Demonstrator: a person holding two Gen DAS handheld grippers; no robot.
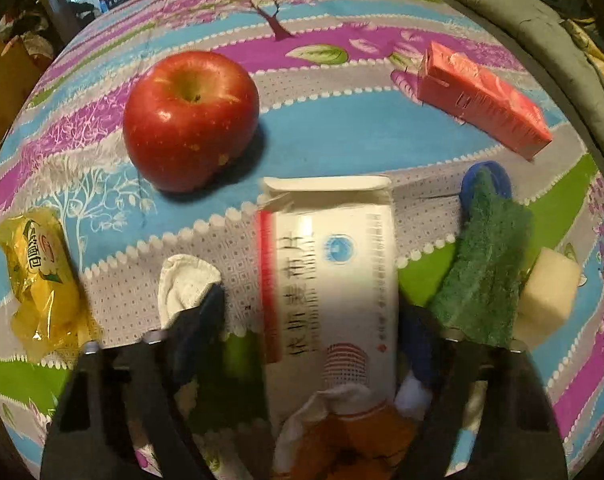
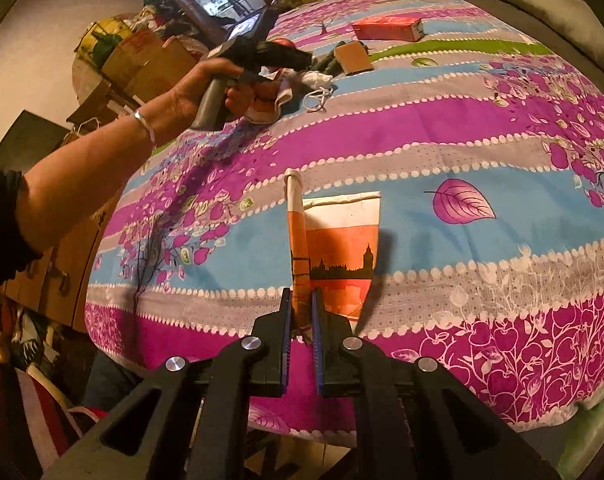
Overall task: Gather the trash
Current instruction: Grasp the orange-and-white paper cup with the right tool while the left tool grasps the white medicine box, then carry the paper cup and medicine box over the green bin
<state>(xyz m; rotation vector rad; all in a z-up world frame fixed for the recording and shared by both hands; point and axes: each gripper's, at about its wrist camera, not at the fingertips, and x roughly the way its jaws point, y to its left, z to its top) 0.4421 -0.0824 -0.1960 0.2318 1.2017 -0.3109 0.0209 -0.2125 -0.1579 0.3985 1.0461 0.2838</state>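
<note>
While the table is covered by a striped cloth (image 1: pixel 342 140) printed in purple, blue, grey and green, several things are seen lying on it in the left wrist view. At the far left edge a yellow plastic-wrapped snack packet (image 1: pixel 42 280) is laid, and just right of it a crumpled white tissue (image 1: pixel 184 286) is found beside the left finger of the left gripper (image 1: pixel 314 312). Farther away a shiny red apple (image 1: pixel 191 120) is set upright. In the middle a white cardboard medicine box (image 1: pixel 334 264) with a red stripe and dark lettering is framed between the fingers; whether the pads press on it cannot be told, as the box is blurred. To its right a green scouring pad (image 1: pixel 486 264) is draped over a blue bottle cap (image 1: pixel 488 178), and a pale sponge block (image 1: pixel 546 292) is placed just beside the pad. At the far right a pink carton (image 1: pixel 482 100) is laid on its side.

In the right wrist view the person's left hand (image 2: pixel 206 88) is seen at the far left of the table, wrapped around the other gripper's handle. Nearer, a white and orange cloth bag (image 2: pixel 342 248) printed with a dark skyline is pinched at a fold by the right gripper (image 2: pixel 302 308), whose jaws are pressed together on it.
</note>
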